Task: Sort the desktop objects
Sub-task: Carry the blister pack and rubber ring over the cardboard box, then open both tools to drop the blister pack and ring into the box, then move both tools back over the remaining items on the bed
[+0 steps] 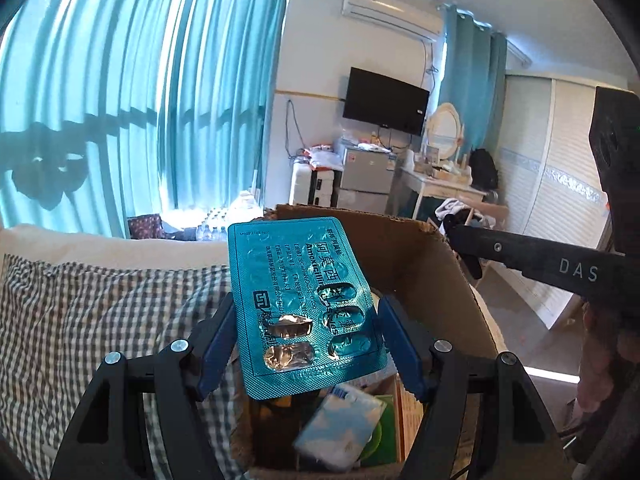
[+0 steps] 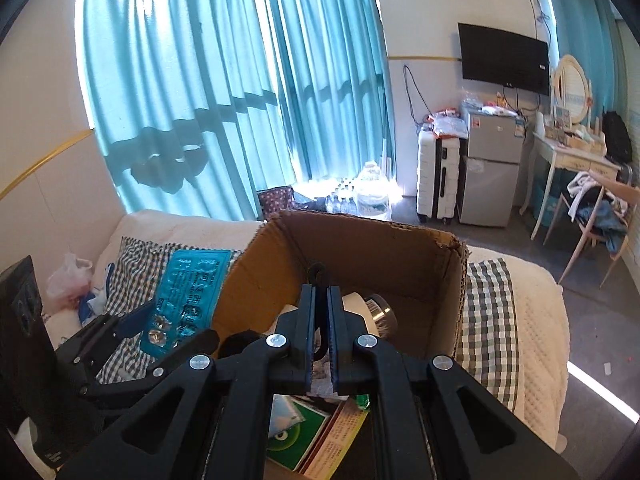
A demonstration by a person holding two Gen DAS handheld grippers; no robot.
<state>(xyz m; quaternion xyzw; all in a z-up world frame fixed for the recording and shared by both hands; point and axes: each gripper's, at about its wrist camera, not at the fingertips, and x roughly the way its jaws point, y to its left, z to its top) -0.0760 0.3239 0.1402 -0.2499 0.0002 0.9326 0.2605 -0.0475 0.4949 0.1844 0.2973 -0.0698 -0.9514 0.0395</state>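
Pill sheet (image 1: 302, 304), pinched in the left tongs (image 1: 306, 344) above the cardboard box (image 1: 404, 248) at 12 o'clock, awaits dropping; right tongs (image 2: 320, 332) nearly closed, seemingly empty.

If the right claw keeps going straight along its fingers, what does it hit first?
Probably the far inner wall of the open brown cardboard box. The right claw points over the white roll inside; depth is unclear, so it might graze that first.
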